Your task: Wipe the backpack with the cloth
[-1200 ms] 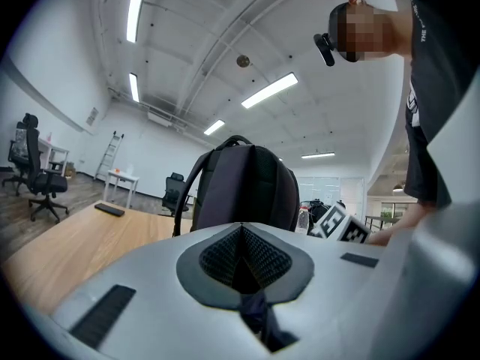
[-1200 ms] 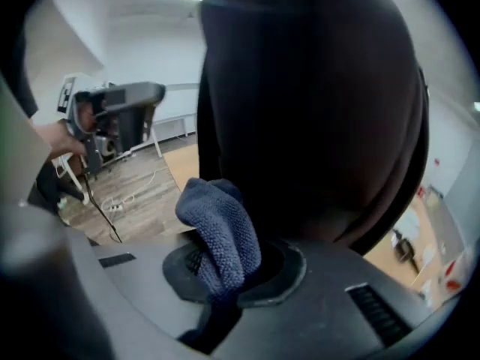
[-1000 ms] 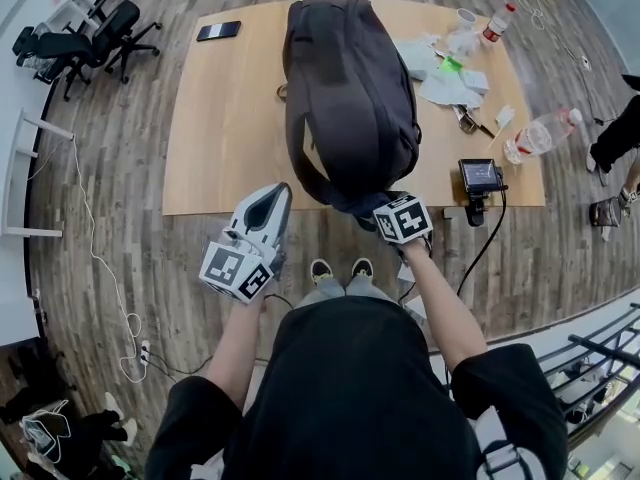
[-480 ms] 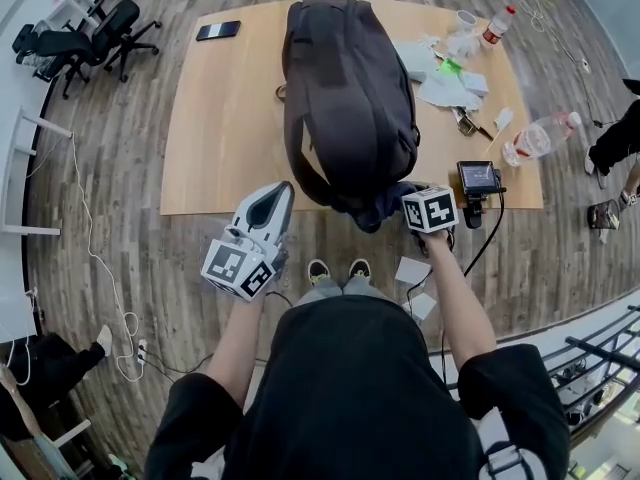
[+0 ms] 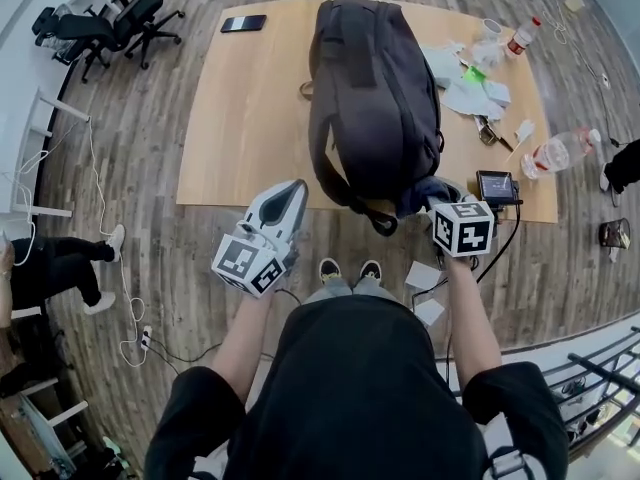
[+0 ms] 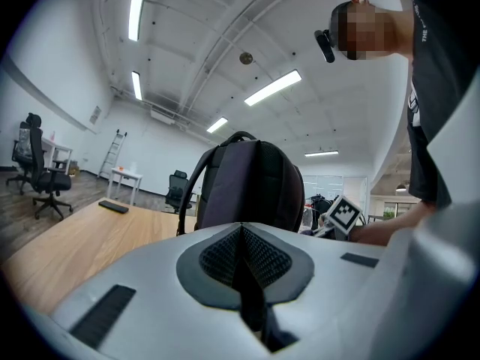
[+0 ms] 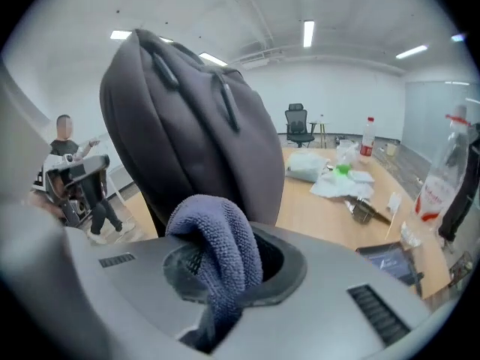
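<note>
At table (image 5: 230, 118) edge: right tool (image 7: 229, 276) clamps cloth (image 7: 214, 235) by backpack (image 5: 375, 98); left tool (image 6: 241, 253) closed, empty.

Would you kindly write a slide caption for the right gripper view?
The right gripper, jaws shut on a blue-grey cloth, faces the dark backpack on the wooden table.

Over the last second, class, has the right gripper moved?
Yes: the right gripper has shifted right from the near end of the backpack toward the small screen.

The dark backpack (image 5: 375, 98) lies lengthwise on the table (image 5: 240, 118), bluish-grey cloth (image 7: 217, 253) bunched just beside its near end.
</note>
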A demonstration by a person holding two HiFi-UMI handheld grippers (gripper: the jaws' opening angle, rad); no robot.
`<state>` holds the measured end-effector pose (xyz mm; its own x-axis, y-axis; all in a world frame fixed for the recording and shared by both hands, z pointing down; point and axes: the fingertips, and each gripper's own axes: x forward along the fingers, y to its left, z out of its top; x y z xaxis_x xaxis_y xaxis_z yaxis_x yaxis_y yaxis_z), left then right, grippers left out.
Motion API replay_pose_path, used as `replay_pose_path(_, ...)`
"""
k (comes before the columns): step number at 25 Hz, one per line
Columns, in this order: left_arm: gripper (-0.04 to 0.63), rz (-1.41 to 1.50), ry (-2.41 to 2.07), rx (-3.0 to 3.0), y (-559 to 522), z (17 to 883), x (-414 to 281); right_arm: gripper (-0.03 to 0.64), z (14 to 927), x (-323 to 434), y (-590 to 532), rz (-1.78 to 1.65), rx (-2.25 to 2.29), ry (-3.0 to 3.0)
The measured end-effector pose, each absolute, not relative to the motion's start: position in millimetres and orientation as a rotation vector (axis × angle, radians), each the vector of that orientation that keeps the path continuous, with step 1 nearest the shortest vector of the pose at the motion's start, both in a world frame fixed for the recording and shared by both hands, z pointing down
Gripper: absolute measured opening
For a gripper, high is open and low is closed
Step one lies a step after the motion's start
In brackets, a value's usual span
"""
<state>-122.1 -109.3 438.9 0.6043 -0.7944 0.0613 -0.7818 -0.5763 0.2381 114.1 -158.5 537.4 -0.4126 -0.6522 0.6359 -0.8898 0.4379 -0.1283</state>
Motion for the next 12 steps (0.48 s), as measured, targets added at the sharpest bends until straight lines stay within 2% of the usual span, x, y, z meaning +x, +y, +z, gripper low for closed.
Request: replay_pose_path(12,0.015,-0.098,-1.311,2.602,-106.3,433.5,-124.5,0.034,371.7,86.7,-176.2,-0.091,1.297,-2.31)
